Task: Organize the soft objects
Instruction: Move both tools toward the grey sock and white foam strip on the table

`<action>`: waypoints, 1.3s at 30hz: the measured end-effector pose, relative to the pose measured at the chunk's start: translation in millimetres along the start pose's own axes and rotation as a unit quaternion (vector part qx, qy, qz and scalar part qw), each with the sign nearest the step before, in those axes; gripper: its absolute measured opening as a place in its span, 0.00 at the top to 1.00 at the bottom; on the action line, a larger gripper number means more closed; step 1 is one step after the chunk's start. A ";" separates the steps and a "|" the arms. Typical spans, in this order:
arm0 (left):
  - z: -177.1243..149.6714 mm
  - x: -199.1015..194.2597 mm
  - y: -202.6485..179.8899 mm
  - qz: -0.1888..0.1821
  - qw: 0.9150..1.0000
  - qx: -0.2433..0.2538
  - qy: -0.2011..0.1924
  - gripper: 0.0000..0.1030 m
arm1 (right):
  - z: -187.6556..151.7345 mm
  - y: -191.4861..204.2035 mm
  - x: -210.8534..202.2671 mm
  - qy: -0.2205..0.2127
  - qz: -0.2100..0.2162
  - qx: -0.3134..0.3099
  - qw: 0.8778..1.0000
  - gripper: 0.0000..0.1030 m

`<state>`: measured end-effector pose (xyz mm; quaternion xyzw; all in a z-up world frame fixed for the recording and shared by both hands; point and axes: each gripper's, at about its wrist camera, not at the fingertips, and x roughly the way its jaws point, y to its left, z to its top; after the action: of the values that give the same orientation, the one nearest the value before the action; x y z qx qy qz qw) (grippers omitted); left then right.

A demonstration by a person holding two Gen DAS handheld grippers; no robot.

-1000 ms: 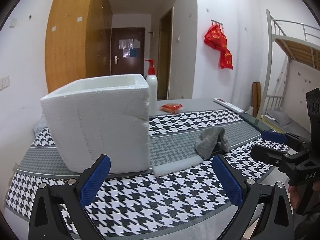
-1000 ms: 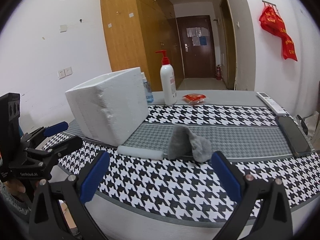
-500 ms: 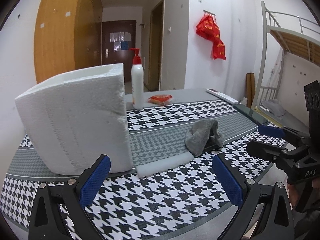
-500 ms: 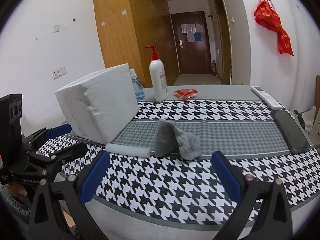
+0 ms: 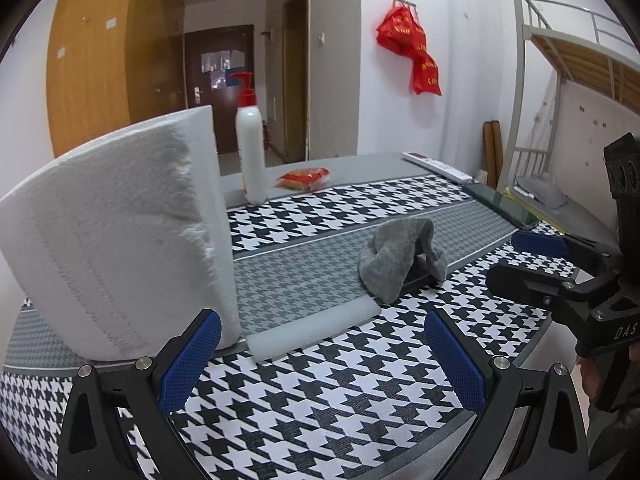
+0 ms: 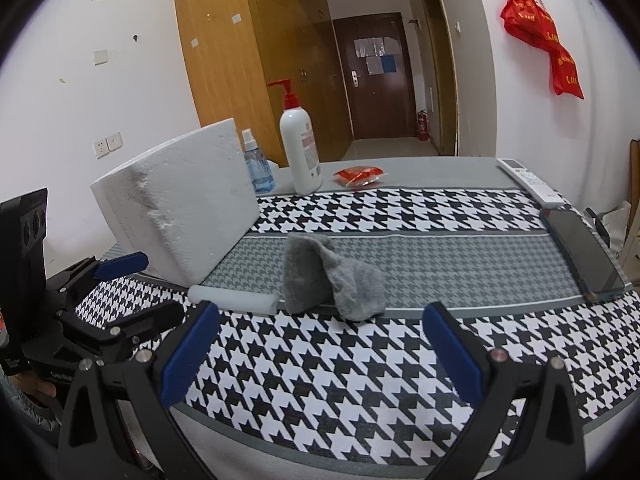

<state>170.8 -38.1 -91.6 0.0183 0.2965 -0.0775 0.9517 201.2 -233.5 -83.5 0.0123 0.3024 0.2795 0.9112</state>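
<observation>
Right wrist view shows my right gripper (image 6: 320, 344) and left gripper (image 5: 322, 354) both spread wide and empty, so I judge the limp, light grey cloth (image 6: 330, 278) best pinched at its raised fold.

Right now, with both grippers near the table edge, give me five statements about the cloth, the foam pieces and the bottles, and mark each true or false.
1. The grey cloth lies crumpled on the grey band of the tablecloth. True.
2. The left gripper is shut on the cloth. False: its jaws stand open and hold nothing.
3. A white foam roll lies beside the cloth, near the white foam box. True.
4. The pump bottle has a blue pump. False: the pump is red.
5. The right gripper holds the foam roll. False: it is open and empty, short of the cloth.
</observation>
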 end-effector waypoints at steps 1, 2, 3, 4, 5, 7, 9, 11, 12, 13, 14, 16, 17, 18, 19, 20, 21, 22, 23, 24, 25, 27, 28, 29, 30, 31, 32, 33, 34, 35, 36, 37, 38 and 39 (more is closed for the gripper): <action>0.5 1.5 0.3 -0.002 1.000 -0.001 0.002 0.01 | 0.6 -1.1 1.2 0.001 -0.001 0.001 1.000 0.00; 1.2 4.0 0.4 -0.004 1.000 0.000 0.006 0.01 | 0.7 -2.4 2.1 0.002 -0.001 0.002 1.000 0.00; 1.8 5.7 0.5 -0.003 1.000 0.002 0.008 0.01 | 1.3 -3.6 2.8 0.002 -0.001 0.003 1.000 0.00; 2.3 8.1 0.0 -0.002 1.000 0.003 0.010 0.01 | 1.7 -4.7 3.4 0.002 -0.001 0.003 1.000 0.00; 3.3 11.1 -0.3 -0.001 1.000 0.005 0.014 0.01 | 2.0 -5.3 4.0 0.003 -0.002 0.003 1.000 0.00; 5.8 16.2 -1.9 -0.003 1.000 0.008 0.018 0.01 | 2.4 -7.6 6.1 0.005 -0.004 0.002 1.000 0.00; 6.6 19.7 -3.4 -0.003 1.000 0.013 0.021 0.01 | 2.9 -9.8 8.1 0.007 -0.004 0.003 1.000 0.00; 7.2 24.4 -4.7 -0.002 0.999 0.020 0.028 0.01 | 3.3 -11.7 9.9 0.010 -0.004 0.004 1.000 0.00; 7.4 27.6 -5.1 0.000 0.999 0.023 0.033 0.01 | 3.6 -13.0 11.5 0.012 -0.005 0.003 1.000 0.00; 7.7 30.3 -5.3 0.001 0.999 0.025 0.037 0.01 | 3.9 -14.1 12.7 0.013 -0.006 0.004 1.000 0.00; 7.8 34.3 -5.6 0.005 0.999 0.028 0.042 0.01 | 4.1 -15.0 14.0 0.014 -0.005 0.005 1.000 0.00; 8.0 39.4 -5.5 0.006 0.998 0.033 0.049 0.01 | 4.3 -17.6 16.5 0.018 -0.005 0.007 1.000 0.00; 8.3 41.6 -5.3 0.007 0.998 0.035 0.051 0.01 | 4.5 -18.6 17.7 0.019 -0.004 0.007 1.000 0.00; 9.2 43.9 -5.8 0.008 0.998 0.038 0.054 0.01 | 4.6 -19.0 18.6 0.020 -0.004 0.006 1.000 0.00; 9.7 45.5 -5.7 0.008 0.998 0.040 0.056 0.01 | 5.3 -20.0 20.0 0.021 -0.004 0.005 1.000 0.00; 10.4 47.3 -5.5 0.008 0.997 0.042 0.057 0.01 | 5.6 -20.6 20.8 0.022 -0.004 0.004 1.000 0.00; 11.2 48.7 -5.3 0.008 0.997 0.043 0.059 0.01 | 6.1 -21.3 21.6 0.023 -0.004 0.005 1.000 0.00; 11.6 49.6 -4.8 0.008 0.997 0.043 0.061 0.01 | 6.7 -22.1 22.8 0.024 -0.003 0.005 1.000 0.00; 11.9 51.5 -4.4 0.007 0.997 0.046 0.064 0.01 | 7.4 -22.8 24.1 0.025 -0.003 0.006 1.000 0.00; 12.3 53.0 -3.9 0.006 0.997 0.048 0.065 0.01 | 7.7 -23.3 25.3 0.027 -0.003 0.006 1.000 0.00; 12.3 53.8 -3.6 0.006 0.997 0.048 0.066 0.01 | 8.0 -23.7 26.7 0.029 -0.002 0.006 1.000 0.00; 12.8 56.0 -3.4 0.003 0.996 0.051 0.068 0.01 | 8.5 -24.0 28.2 0.031 -0.004 0.003 1.000 0.00; 13.5 57.2 -3.2 0.001 0.996 0.051 0.070 0.01 | 8.3 -23.6 28.1 0.031 -0.004 0.002 0.999 0.00; 13.7 59.4 -2.9 -0.003 0.996 0.052 0.074 0.01 | 8.5 -23.8 28.6 0.033 -0.003 0.003 0.999 0.00; 13.7 60.7 -2.6 -0.006 0.996 0.052 0.076 0.01 | 8.7 -24.7 29.2 0.033 -0.003 0.003 0.999 0.00; 13.8 62.8 -2.5 -0.008 0.995 0.053 0.080 0.01 | 8.6 -25.3 29.3 0.033 -0.002 0.003 0.999 0.00; 13.5 65.2 -2.7 -0.011 0.995 0.054 0.084 0.01 | 8.6 -25.7 29.7 0.033 -0.002 0.004 0.999 0.00; 13.4 67.9 -3.1 -0.013 0.994 0.056 0.088 0.02 | 8.4 -26.2 30.1 0.034 -0.002 0.004 0.999 0.00; 13.6 70.3 -3.2 -0.016 0.994 0.056 0.094 0.05 | 8.3 -26.5 30.4 0.034 -0.002 0.005 0.999 0.00; 13.8 72.4 -2.7 -0.019 0.993 0.055 0.098 0.07 | 8.6 -27.1 31.1 0.035 -0.002 0.006 0.999 0.00; 13.7 73.3 -2.1 -0.019 0.993 0.054 0.100 0.09 | 8.7 -27.7 31.6 0.036 -0.002 0.007 0.999 0.00; 13.0 74.2 -1.5 -0.018 0.993 0.053 0.103 0.10 | 8.6 -28.1 31.7 0.035 -0.002 0.008 0.999 0.00; 12.3 75.8 -1.6 -0.014 0.993 0.054 0.108 0.11 | 8.6 -28.5 31.9 0.036 -0.001 0.008 0.999 0.00; 11.1 77.4 -2.1 -0.012 0.992 0.057 0.114 0.14 | 8.7 -28.8 32.5 0.037 -0.002 0.008 0.999 0.00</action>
<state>239.5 -51.6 -126.3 0.0772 0.3986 -0.1031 0.9080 242.0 -239.8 -99.6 0.0088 0.3386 0.2756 0.8996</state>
